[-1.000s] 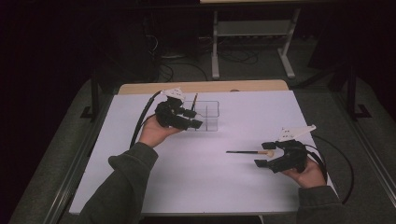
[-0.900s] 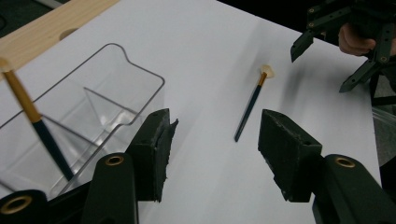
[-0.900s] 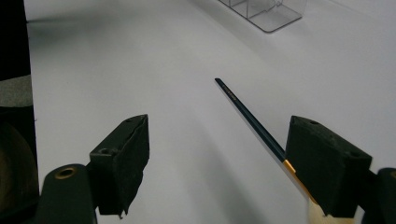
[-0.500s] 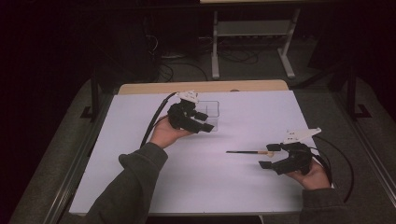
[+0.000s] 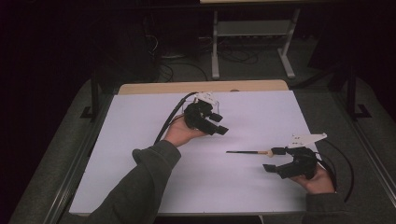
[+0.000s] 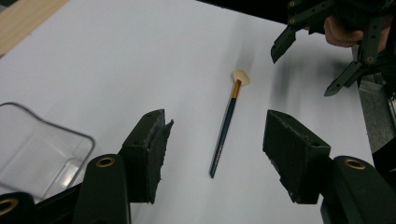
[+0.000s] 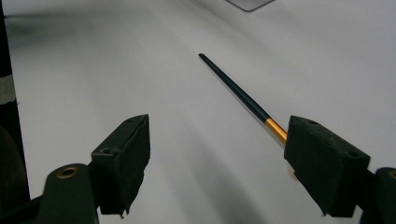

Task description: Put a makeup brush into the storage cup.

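Lying alone: one brush [image 5: 247, 152], beside the wide-open right gripper [image 5: 275, 160]; left gripper [image 5: 215, 124] gapes empty, perhaps widening.

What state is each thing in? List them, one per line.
Left gripper: open, nothing between the jaws, which have just been opening.
Right gripper: open, beside the brush's bristle end.
Brush: flat on the table, not held.
Clear container: empty as far as visible.
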A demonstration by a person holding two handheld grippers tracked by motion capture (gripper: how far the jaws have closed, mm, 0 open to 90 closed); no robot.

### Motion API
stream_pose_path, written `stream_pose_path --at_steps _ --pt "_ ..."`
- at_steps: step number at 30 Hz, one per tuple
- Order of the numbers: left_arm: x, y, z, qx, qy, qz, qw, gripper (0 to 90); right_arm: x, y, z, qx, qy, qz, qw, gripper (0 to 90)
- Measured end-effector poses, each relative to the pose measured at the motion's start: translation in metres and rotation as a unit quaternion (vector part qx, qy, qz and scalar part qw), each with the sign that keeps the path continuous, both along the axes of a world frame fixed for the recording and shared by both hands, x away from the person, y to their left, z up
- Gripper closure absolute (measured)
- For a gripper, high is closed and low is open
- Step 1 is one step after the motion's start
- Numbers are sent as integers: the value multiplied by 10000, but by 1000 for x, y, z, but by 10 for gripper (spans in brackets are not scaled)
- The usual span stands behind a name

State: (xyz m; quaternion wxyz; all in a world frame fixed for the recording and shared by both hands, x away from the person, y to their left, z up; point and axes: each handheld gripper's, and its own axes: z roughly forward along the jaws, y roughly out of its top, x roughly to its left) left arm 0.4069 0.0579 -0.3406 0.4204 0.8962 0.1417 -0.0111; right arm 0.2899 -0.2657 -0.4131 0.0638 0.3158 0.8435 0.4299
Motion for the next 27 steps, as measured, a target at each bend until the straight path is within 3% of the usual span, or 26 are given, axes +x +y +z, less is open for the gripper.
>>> stream_pose_path --at_steps 13,18,27 --pt "2 -39 -12 325 -5 -300 9990 410 1 -5 -2 35 30 -19 10000 214" --pt "2 -55 -17 574 -6 -485 9972 415 2 -5 -4 3 27 5 10000 213" --pt "3 -78 -27 771 -55 -650 9949 427 2 -8 -4 17 20 17 10000 213"
